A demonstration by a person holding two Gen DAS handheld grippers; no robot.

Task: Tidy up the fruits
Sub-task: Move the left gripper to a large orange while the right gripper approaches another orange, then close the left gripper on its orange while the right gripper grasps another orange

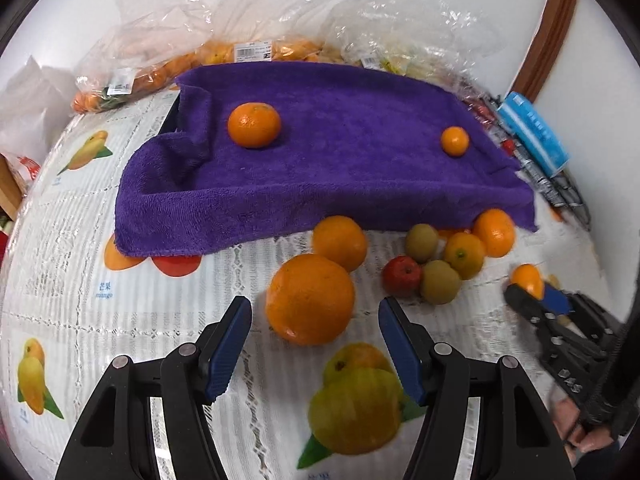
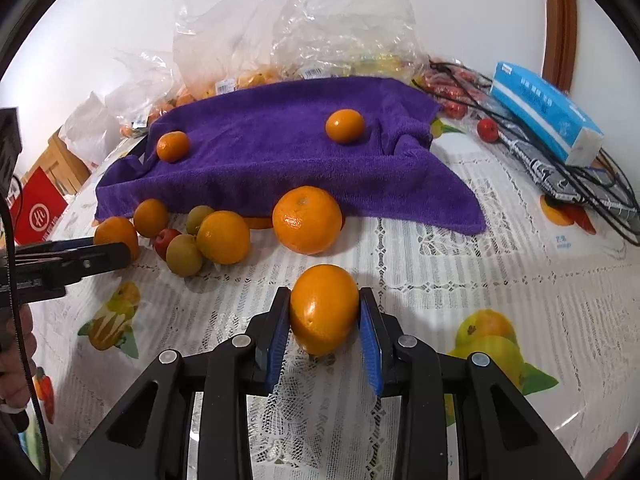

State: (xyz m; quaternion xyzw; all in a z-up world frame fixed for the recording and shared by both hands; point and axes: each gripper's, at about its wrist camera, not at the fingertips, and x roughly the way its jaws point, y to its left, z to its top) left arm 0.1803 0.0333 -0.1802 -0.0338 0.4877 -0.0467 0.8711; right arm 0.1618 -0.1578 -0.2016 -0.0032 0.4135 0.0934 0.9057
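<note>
My left gripper (image 1: 315, 312) is open, with a large orange (image 1: 310, 300) on the tablecloth between its fingertips and a gap on each side. My right gripper (image 2: 324, 298) is shut on a small orange (image 2: 324, 310), held just above the cloth; the left wrist view shows that gripper (image 1: 536, 296) at the right. A purple towel (image 1: 340, 168) draped over a tray carries two oranges (image 1: 254, 124) (image 1: 455, 141). In front of it lie loose oranges (image 1: 340, 242), greenish fruits (image 1: 440, 282) and a small red fruit (image 1: 402, 276).
Plastic bags of oranges (image 1: 224, 54) lie behind the towel. A blue tissue pack (image 2: 548, 114) rests on a wire rack (image 2: 592, 192) at the right. A person's hand (image 2: 16, 364) holds the left gripper (image 2: 80, 258). The fruit-printed tablecloth (image 2: 480, 264) covers the table.
</note>
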